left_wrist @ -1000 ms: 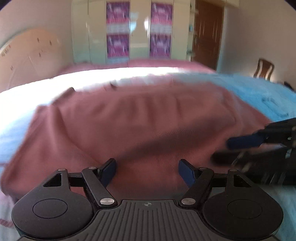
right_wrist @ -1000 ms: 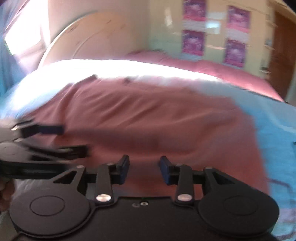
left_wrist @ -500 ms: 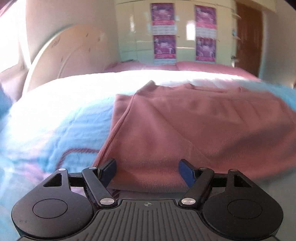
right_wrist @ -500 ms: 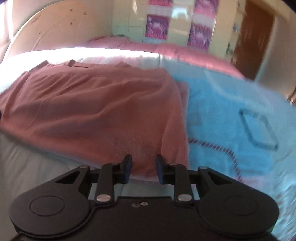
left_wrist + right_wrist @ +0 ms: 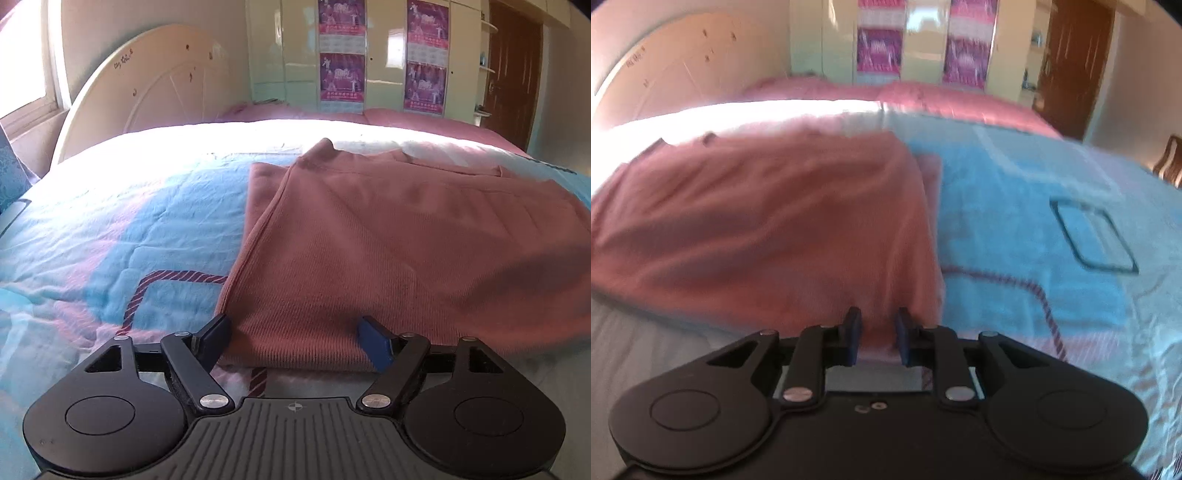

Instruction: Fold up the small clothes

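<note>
Change since earlier frames: both grippers, close together over the middle of the garment a second ago, now sit apart at its two near corners; right jaws have just been closing with cloth between them.
Bed (image 5: 110, 236): blue quilt with a dark red cord pattern, pale strip along the near edge; bears the garment.
Garment (image 5: 406, 251): dusty-pink knit, spread flat across the bed; one layer visibly lies over another along the left side, so at least one fold looks done.
Left gripper (image 5: 295, 338): fingers spread wide, straddling the near left corner of the garment; pads not pressing it.
Right gripper (image 5: 877, 332): fingers drawn close, a thin strip of the near right hem between them; whether the pads already bite is unclear through the blur.
Progress: judged early to middle; garment still broad, corners being taken.
Left to do: secure both corners, carry the near hem over, repeat until compact.
</note>
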The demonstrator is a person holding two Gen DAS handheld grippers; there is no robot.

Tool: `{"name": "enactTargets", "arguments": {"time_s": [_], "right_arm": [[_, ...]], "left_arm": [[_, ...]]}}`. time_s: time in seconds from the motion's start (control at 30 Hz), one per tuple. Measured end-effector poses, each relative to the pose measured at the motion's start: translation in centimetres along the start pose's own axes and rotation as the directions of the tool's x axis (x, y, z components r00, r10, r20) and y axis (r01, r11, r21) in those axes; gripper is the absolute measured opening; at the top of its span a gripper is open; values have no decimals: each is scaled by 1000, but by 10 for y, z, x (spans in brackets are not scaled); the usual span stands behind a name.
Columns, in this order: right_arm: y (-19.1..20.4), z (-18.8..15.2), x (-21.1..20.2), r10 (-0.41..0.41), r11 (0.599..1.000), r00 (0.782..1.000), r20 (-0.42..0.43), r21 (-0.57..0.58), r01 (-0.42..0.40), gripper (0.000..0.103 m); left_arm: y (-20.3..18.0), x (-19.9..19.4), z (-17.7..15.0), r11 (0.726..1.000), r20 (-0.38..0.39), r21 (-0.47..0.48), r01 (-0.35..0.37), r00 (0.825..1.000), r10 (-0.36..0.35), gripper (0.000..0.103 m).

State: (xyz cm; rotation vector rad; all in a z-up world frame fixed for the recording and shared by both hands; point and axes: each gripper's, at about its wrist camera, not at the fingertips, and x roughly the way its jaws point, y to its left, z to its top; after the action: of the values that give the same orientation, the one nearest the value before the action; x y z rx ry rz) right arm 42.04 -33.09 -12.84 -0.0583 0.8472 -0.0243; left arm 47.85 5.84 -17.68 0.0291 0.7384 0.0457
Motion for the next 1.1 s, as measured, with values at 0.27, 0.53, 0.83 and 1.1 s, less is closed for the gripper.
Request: {"name": "enactTargets", "arguments": {"time_s": [0.27,0.53,0.83,1.1], "right_arm": [[-11,-3,-5,-17,1000,1000,-18,24,17,18],[4,-7,-6,-71,996,997,5,-54,71,21],[0,-2,-4,-56,998,998,-28,-40,54,24],[-4,0,-2,-39,999,998,-45,-39,37,25]], "left_arm": [[-5,6,6,1000,-28,24,-14,999,14,76],[-5,4,8,1000,-53,24,-12,998,13,80],[9,13,7,999,-106,-47,-26,994,21,103],[10,14,4,999,-96,-35,-15,995,12,103]]}}
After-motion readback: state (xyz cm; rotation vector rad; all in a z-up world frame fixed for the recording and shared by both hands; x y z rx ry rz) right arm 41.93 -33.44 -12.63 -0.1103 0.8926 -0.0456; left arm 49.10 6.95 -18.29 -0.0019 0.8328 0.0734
